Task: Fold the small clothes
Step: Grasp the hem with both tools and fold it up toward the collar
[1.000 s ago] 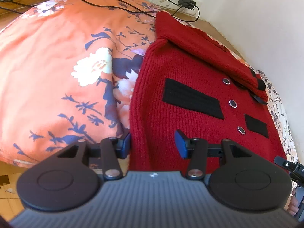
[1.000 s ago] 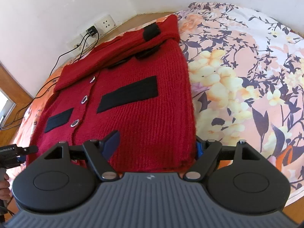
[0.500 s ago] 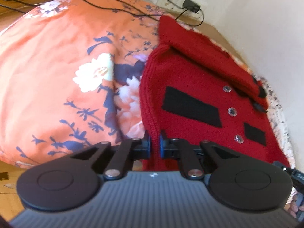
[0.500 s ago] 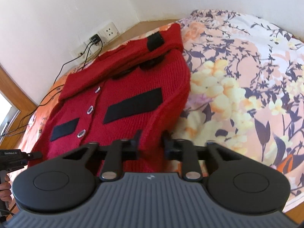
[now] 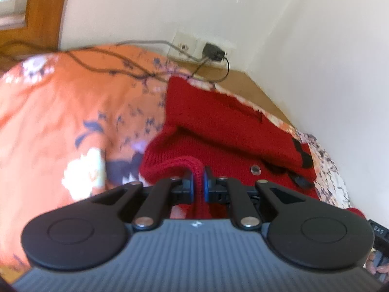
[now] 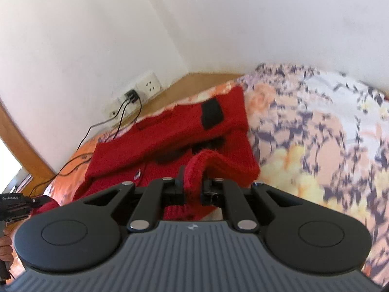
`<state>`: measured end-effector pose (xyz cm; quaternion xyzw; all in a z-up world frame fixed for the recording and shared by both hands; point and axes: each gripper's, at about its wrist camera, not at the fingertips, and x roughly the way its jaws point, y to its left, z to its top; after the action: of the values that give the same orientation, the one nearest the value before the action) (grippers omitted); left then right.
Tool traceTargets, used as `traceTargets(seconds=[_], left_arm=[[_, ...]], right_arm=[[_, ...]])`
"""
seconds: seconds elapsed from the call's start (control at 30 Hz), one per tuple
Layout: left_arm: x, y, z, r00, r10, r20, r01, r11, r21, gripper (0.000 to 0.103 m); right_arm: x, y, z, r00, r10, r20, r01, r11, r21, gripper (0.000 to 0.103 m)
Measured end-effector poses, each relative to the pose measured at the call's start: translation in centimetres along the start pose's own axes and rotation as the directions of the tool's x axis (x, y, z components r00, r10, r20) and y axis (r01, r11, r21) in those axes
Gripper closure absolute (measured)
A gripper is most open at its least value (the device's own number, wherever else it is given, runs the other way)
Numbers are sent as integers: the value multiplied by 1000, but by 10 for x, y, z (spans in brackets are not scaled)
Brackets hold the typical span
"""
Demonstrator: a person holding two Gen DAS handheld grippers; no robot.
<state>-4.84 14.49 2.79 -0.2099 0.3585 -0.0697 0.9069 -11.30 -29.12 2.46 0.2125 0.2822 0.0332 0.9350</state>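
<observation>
Showing button [image 5: 254,169] only left view; both claws pinching cardigan [image 6: 170,131]

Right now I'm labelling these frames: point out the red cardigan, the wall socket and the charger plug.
red cardigan [image 5: 218,121]: left wrist view, on the folded sleeve.
wall socket [image 6: 149,86]: right wrist view, on the white faceplate.
charger plug [image 5: 213,51]: left wrist view, on the black body.

The right tongs [image 6: 193,186] pinch a raised fold of the red knitted cardigan's [image 6: 170,133] hem. The cardigan lies on the floral bedspread [image 6: 316,146], near the bed's wall-side edge.
</observation>
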Motion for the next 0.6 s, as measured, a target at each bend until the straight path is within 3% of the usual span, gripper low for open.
traceTargets(seconds=[0.6], left_arm=[[67, 5, 67, 998, 44, 44, -42, 999, -30, 94]], right_arm=[[87, 3, 61, 989, -120, 81, 121, 993, -1, 94]])
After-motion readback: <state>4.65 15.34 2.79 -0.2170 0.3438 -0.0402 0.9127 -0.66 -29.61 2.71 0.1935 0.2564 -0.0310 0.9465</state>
